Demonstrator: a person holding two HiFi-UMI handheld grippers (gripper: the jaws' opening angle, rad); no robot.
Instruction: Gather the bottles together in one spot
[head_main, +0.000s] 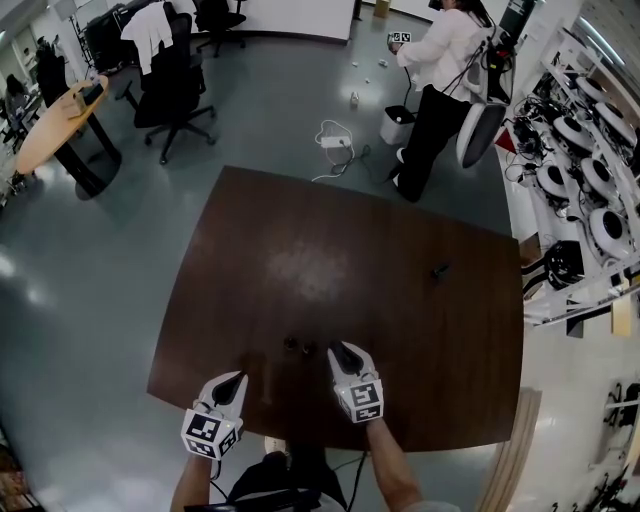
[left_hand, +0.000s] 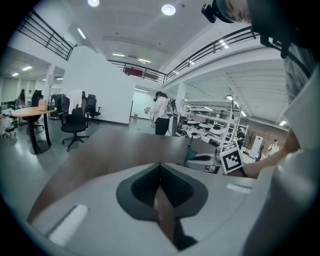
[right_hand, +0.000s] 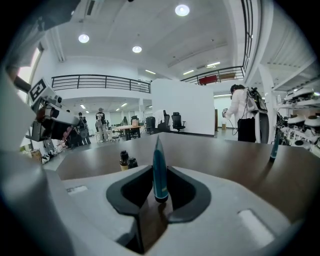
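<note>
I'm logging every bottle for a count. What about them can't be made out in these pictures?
Two small bottles: labels too small in the right gripper view, mere specks in the head view.
Teal tube in the right gripper: hidden by its jaws in the head view.
Far teal bottle: too small in every view.

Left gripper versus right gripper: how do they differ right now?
The left gripper has its jaws shut on nothing; the right gripper has its jaws clamped on an upright teal tube. The left gripper sits by the near edge of the table; the right gripper reaches farther in, beside two small bottles. Both point across the table.
</note>
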